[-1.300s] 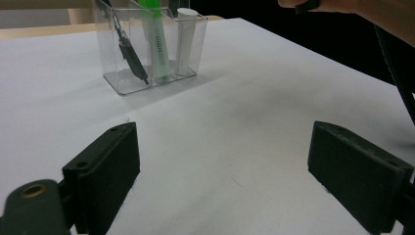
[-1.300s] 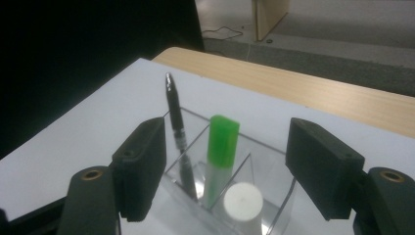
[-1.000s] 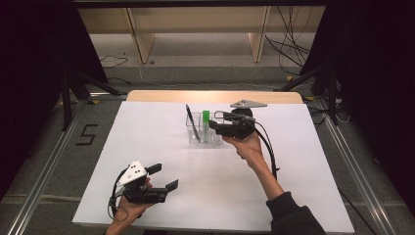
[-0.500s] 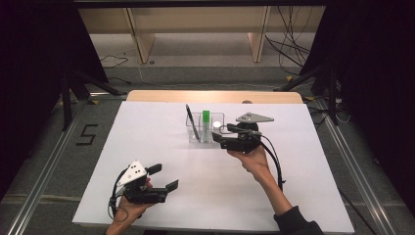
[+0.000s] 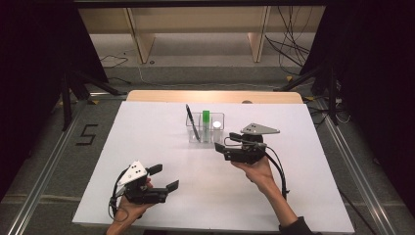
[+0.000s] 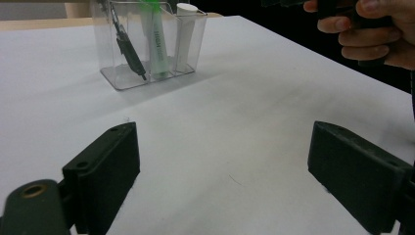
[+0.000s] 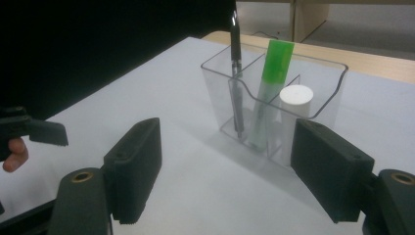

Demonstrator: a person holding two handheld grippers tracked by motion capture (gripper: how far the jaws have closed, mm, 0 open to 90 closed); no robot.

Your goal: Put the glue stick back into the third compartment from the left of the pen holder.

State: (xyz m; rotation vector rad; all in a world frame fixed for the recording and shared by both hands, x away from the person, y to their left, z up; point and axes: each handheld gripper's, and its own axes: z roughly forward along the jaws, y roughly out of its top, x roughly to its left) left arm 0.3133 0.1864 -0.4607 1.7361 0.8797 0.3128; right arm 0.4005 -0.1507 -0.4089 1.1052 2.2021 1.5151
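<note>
While my left fingers rest open, my right fingers, just opening wider, hang empty beside the clear plastic three-compartment holder.

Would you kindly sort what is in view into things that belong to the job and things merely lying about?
In the job:
clear plastic three-compartment holder
black pen
green highlighter
white cylinder
right gripper, empty, jaws just opening

Lying about:
black tape numeral five
floor cables
</note>
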